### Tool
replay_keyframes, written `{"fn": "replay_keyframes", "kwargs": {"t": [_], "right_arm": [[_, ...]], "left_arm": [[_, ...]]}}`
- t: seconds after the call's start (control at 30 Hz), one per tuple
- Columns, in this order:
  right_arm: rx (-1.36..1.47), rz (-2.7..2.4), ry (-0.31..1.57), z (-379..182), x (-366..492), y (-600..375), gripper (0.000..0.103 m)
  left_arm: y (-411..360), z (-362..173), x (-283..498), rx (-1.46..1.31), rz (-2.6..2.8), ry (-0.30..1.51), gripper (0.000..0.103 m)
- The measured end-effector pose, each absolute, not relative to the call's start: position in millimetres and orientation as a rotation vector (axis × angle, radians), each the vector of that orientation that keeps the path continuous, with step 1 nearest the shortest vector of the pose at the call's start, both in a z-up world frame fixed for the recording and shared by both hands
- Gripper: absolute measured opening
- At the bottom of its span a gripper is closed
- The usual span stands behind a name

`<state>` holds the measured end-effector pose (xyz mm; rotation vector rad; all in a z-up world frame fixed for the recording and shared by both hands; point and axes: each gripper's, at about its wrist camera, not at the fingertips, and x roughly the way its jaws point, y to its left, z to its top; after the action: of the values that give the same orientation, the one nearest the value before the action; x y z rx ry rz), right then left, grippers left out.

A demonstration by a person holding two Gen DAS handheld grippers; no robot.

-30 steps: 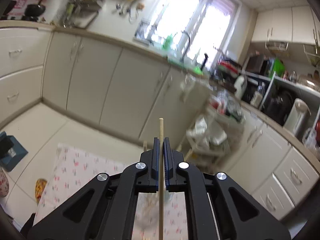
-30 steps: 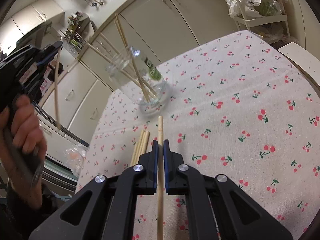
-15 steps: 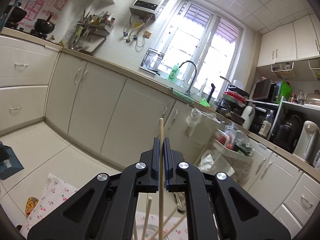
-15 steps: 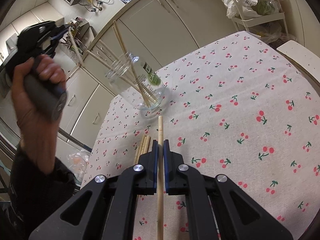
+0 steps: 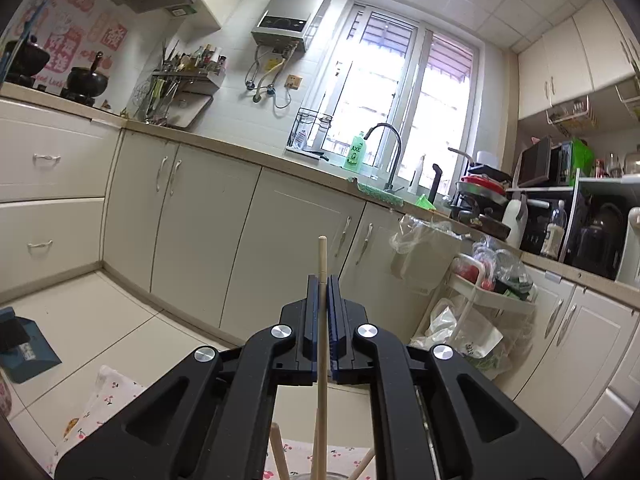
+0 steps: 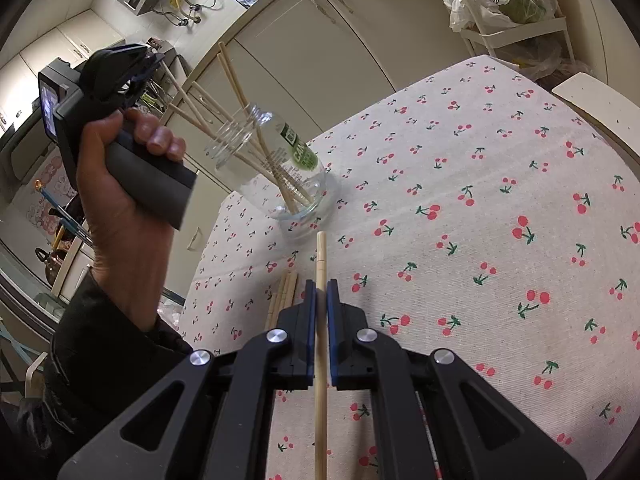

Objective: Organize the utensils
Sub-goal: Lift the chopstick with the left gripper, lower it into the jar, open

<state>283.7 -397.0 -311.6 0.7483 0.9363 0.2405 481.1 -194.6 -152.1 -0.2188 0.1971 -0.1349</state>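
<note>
A clear glass jar (image 6: 280, 176) stands on the cherry-print tablecloth (image 6: 500, 208) with several wooden chopsticks leaning out of it. My left gripper (image 6: 150, 66), held in a hand, hovers just left of and above the jar mouth, shut on a chopstick (image 5: 322, 252) whose lower end slants toward the mouth. In the left wrist view that gripper (image 5: 322, 284) faces the kitchen cabinets, with chopstick tips (image 5: 276, 452) poking up below it. My right gripper (image 6: 321, 284) is shut on another chopstick (image 6: 321, 252), low over the cloth in front of the jar. A few loose chopsticks (image 6: 285, 292) lie beside it.
A person's hand and dark sleeve (image 6: 112, 352) fill the left of the right wrist view. A white rolling rack with bags (image 6: 516, 12) stands beyond the table's far corner. Cabinets (image 5: 200, 232) and a sink counter (image 5: 384, 192) run along the wall.
The left gripper has swung right and closer to the jar with its chopstick, and its view has tilted up from the table to the cabinets. The right gripper has stayed put.
</note>
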Motion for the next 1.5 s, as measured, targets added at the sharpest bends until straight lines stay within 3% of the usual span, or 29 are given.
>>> {"fn": "replay_keyframes", "kwargs": {"t": [0.57,1.23,1.4,1.5], "right_arm": [[0.736,0.228,0.922,-307.6,281.8,-397.5,0.006],[0.702,0.211,0.87,-297.1,279.8,-398.2,0.006],[0.704,0.201,0.822,-287.8,281.9,-399.6,0.006],[0.717,0.189,0.748,-270.1,289.7,-404.5,0.006]], "left_arm": [[-196.9,-190.8,461.0,-0.102,-0.142,0.276,0.004],[-186.1,-179.6,423.7,0.02,-0.187,0.363,0.006],[-177.5,-184.2,408.7,0.04,-0.208,0.404,0.014],[-162.9,-185.3,397.8,0.006,-0.196,0.411,0.026]]}}
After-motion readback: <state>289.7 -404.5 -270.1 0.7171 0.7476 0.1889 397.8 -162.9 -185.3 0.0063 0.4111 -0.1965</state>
